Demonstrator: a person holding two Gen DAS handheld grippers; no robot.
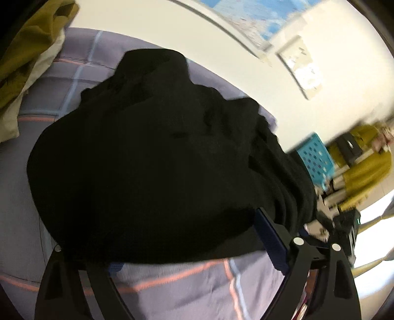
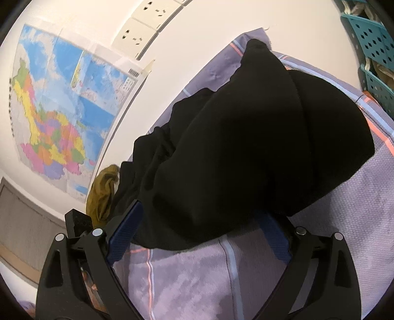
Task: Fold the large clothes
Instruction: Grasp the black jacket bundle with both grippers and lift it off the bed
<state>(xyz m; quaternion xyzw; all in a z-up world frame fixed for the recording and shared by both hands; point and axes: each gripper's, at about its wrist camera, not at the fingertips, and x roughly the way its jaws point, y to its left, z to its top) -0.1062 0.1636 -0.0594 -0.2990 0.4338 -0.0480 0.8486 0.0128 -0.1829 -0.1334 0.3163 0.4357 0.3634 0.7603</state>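
White wall [image 2: 172, 49], colourful map [image 2: 61, 110], sockets [image 2: 145, 22]; teal perforated baskets [image 2: 374, 41] at right.

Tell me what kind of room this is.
Probably a bedroom or a home laundry corner. A black garment lies on a purple checked bedsheet, a coloured map hangs on the white wall beside wall sockets, and teal plastic baskets stand nearby.

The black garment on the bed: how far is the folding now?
Done: the black garment lies gathered in a rough bundle on the checked bedsheet. In hand: nothing; the left gripper and right gripper are open at its near edge. Left: tidying it; the olive garment waits.
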